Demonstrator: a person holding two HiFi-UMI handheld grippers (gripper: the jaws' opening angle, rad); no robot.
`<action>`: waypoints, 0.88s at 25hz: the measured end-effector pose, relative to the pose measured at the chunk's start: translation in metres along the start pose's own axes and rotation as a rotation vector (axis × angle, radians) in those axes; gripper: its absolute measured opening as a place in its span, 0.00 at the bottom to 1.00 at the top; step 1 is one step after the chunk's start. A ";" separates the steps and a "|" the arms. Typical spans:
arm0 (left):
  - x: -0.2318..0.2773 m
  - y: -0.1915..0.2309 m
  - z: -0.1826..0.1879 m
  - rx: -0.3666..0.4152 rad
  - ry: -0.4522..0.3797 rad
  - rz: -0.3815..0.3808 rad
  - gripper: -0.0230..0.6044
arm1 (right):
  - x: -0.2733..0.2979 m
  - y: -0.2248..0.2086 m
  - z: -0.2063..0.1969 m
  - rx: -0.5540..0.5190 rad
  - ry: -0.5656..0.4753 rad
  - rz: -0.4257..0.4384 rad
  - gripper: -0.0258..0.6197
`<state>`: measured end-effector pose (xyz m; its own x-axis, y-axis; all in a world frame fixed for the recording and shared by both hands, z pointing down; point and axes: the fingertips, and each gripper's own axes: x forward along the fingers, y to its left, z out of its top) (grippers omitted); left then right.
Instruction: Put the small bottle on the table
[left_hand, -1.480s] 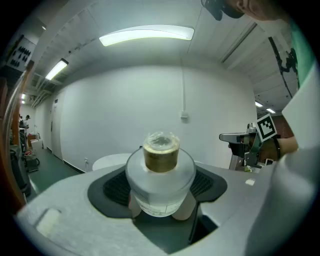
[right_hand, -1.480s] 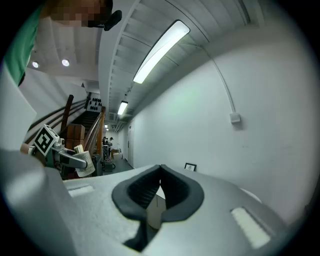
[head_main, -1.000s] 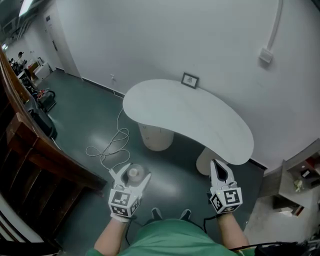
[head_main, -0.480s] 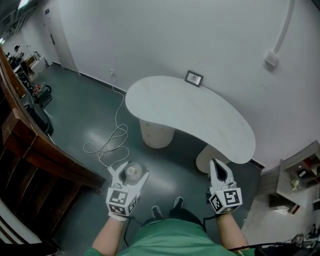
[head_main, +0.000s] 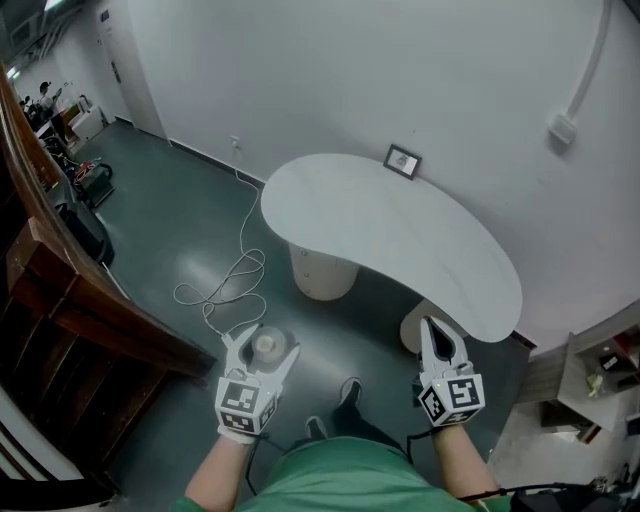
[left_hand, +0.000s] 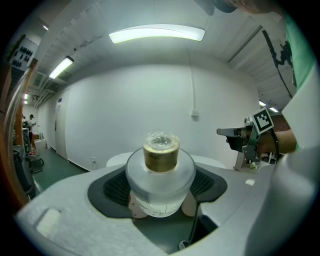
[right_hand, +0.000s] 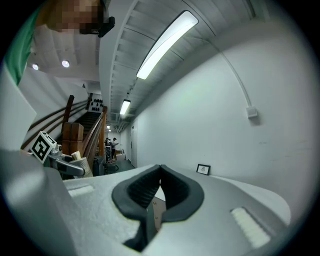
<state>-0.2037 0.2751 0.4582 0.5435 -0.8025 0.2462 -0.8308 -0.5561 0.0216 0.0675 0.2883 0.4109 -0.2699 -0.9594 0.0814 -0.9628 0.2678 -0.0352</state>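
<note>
Near the white table (head_main: 400, 235), left claw (head_main: 262, 345) clamps the small bottle (left_hand: 160, 175).

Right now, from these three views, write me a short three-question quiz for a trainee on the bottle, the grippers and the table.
1. Short answer: which gripper holds the small bottle?
2. True or false: the small bottle already stands on the white table.
3. Multiple choice: the jaws of the right gripper are A) wide apart and empty, B) together with nothing between them, C) closed on a second bottle.

Key
1. The left gripper, with its jaws on the bottle's body and the cap up.
2. False: it is held over the floor, short of the table.
3. B
</note>
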 end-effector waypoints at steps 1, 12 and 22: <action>0.004 0.004 0.002 0.000 0.001 0.008 0.59 | 0.007 -0.001 0.001 0.001 -0.003 0.008 0.04; 0.095 0.025 0.029 0.021 0.001 0.054 0.59 | 0.100 -0.062 0.003 0.044 -0.015 0.070 0.04; 0.154 0.022 0.051 0.024 0.024 0.105 0.59 | 0.155 -0.119 0.004 0.092 -0.029 0.113 0.04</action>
<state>-0.1322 0.1277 0.4469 0.4501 -0.8515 0.2689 -0.8800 -0.4741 -0.0283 0.1402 0.1072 0.4242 -0.3751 -0.9260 0.0433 -0.9207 0.3667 -0.1338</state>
